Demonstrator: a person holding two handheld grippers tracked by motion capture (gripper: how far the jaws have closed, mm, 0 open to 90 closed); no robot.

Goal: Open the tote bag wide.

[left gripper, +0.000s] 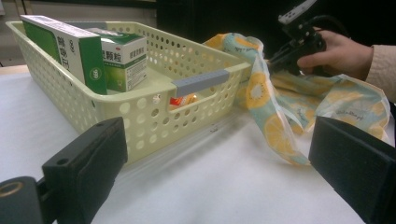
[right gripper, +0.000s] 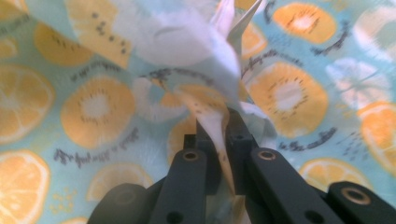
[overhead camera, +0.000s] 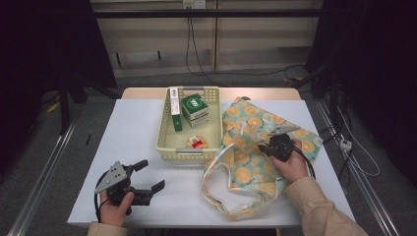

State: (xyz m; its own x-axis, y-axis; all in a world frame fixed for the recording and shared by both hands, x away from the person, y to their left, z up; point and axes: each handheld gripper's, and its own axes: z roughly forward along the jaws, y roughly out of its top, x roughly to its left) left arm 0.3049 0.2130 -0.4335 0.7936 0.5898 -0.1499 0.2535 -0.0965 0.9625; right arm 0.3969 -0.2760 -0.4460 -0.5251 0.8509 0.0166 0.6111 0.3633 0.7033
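Upper centre of the high view: pale yellow perforated basket (overhead camera: 164,129) holding a green box (overhead camera: 195,109), a long narrow carton (overhead camera: 175,108) and a small red-and-white packet (overhead camera: 196,142).

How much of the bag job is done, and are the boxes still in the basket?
Nothing looks packed yet: both green boxes still sit in the basket. In hand now, the right gripper has pinched a fold of the orange-print bag, which lies on the table. The left gripper waits open near the basket. Opening the bag and moving things probably remains.
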